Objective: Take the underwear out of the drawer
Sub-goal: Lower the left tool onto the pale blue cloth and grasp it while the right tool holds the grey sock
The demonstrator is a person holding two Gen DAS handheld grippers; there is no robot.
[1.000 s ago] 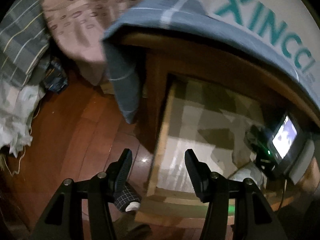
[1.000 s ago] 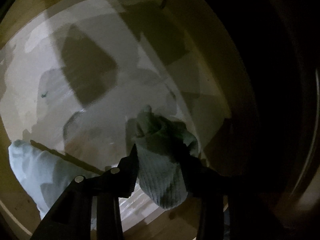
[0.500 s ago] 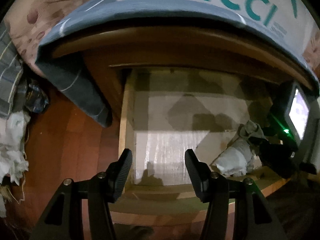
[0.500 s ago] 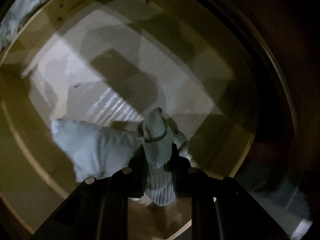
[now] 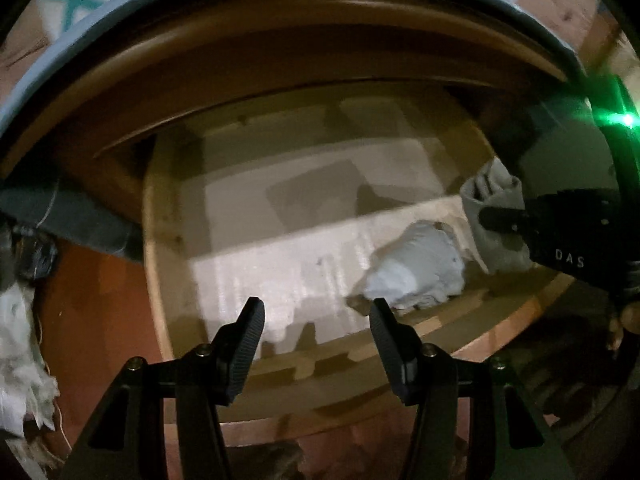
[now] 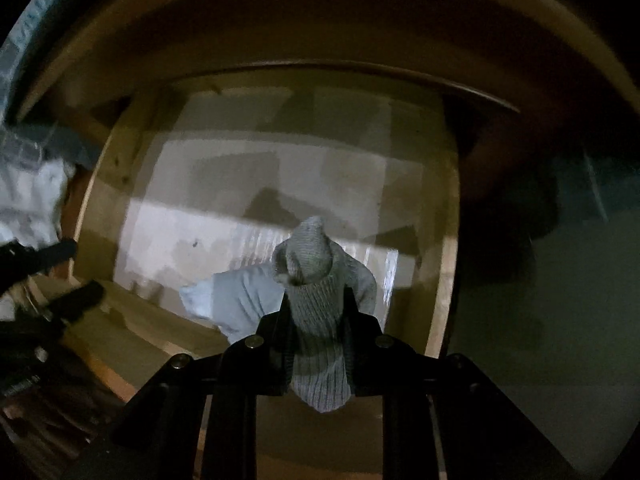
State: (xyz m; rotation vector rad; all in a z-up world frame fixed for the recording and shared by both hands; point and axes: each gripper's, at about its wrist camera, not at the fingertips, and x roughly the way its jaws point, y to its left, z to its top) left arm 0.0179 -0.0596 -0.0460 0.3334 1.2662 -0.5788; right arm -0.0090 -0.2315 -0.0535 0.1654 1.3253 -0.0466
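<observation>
The wooden drawer [image 5: 160, 280] stands pulled open under the bed; it also shows in the right wrist view [image 6: 96, 216]. My right gripper [image 6: 316, 312] is shut on a grey ribbed piece of underwear [image 6: 316, 280] and holds it above the drawer's right front part; the same piece shows in the left wrist view [image 5: 494, 220]. A second, white bundle of underwear [image 5: 416, 268] lies on the drawer floor at the front right, below the held piece [image 6: 236, 300]. My left gripper [image 5: 316, 320] is open and empty over the drawer's front edge.
The bed frame [image 5: 280, 40] and a blue sheet [image 5: 80, 216] overhang the drawer's back and left. Crumpled white cloth [image 5: 20, 360] lies on the red-brown floor [image 5: 92, 312] to the left. The drawer floor is lined with pale paper [image 5: 280, 268].
My right gripper has lifted the grey underwear up and away from the drawer floor. My left gripper has swung right, from the drawer's left side to face its inside.
</observation>
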